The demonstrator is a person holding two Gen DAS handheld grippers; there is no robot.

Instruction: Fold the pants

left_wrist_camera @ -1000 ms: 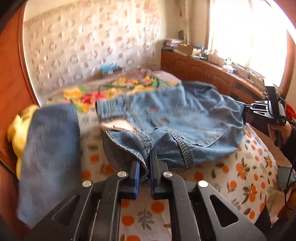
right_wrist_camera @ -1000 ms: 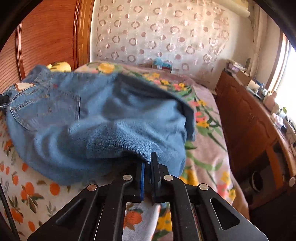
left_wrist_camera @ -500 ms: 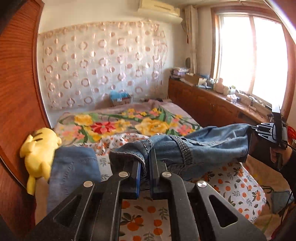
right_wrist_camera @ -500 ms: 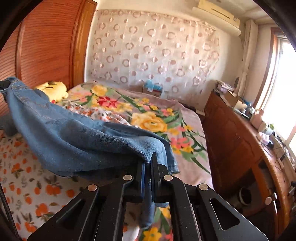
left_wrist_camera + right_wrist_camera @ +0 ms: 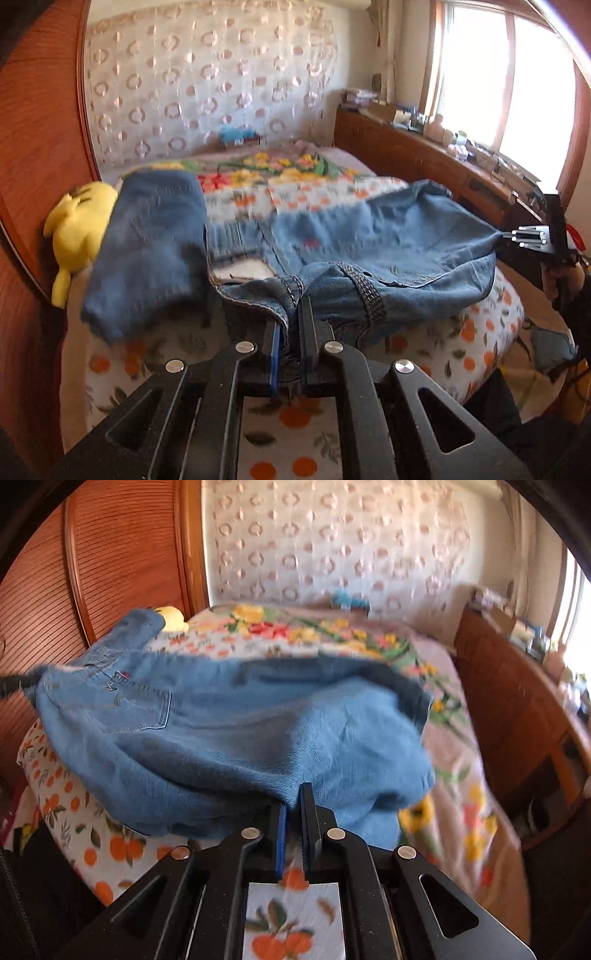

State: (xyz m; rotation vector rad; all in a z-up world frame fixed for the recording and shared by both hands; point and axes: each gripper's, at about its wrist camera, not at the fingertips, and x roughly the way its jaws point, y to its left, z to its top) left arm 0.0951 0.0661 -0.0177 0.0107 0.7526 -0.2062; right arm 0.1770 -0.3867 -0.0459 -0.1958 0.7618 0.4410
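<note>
Fingers: left gripper (image 5: 291,325) clamped on the waistband, right gripper (image 5: 294,806) clamped on a denim fold.
Jeans (image 5: 388,258): stretched between both grippers above the bed (image 5: 480,343).
Bedding: orange-print sheet (image 5: 74,812).
Beside: yellow plush toy (image 5: 75,232) at the wooden headboard (image 5: 33,147).

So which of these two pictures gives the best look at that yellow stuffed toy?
The left wrist view. There the yellow stuffed toy shows nearly whole, lying against the wooden headboard beside the jeans. In the right wrist view only a small yellow bit peeks out behind the lifted denim.
</note>
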